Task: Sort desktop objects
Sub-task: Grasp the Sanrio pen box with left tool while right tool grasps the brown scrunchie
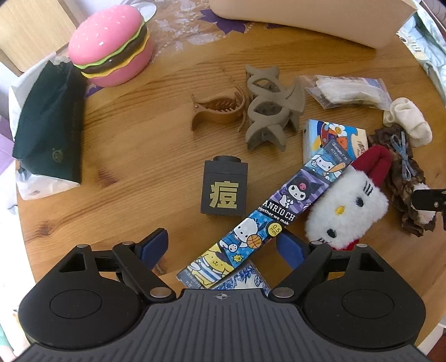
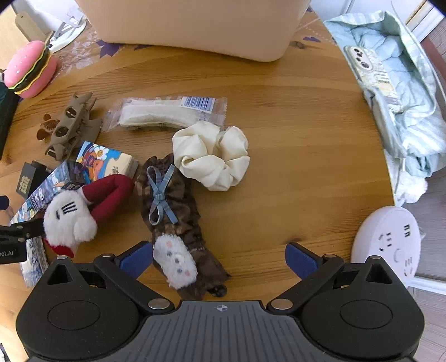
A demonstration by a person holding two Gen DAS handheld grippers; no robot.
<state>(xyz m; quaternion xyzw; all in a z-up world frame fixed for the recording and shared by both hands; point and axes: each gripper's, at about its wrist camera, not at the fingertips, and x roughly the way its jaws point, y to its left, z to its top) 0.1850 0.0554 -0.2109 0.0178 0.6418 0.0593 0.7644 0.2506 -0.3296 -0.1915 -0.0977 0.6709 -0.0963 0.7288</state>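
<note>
On the round wooden table [image 1: 156, 117] lie a long Sanrio pen box [image 1: 267, 214], a white Hello Kitty plush [image 1: 348, 206], a black cube with a gold character [image 1: 224, 192], a grey hair claw [image 1: 269, 111] and a brown hair claw [image 1: 217, 110]. My left gripper [image 1: 223, 250] is open, its jaws standing either side of the pen box's near end. My right gripper [image 2: 220, 259] is open over a brown scrunchie with a blue bow [image 2: 170, 206] and a white fuzzy patch. A cream scrunchie [image 2: 211, 156] lies beyond it.
A beige bin [image 2: 189, 25] stands at the table's far side. A pink burger toy [image 1: 111, 44] and a dark green pouch [image 1: 50, 122] sit at the left. A wrapped packet [image 2: 170, 111], a small tissue pack [image 2: 108, 161], a white power hub [image 2: 387, 242] and light-blue cloth with a phone [image 2: 390, 78] are at the right.
</note>
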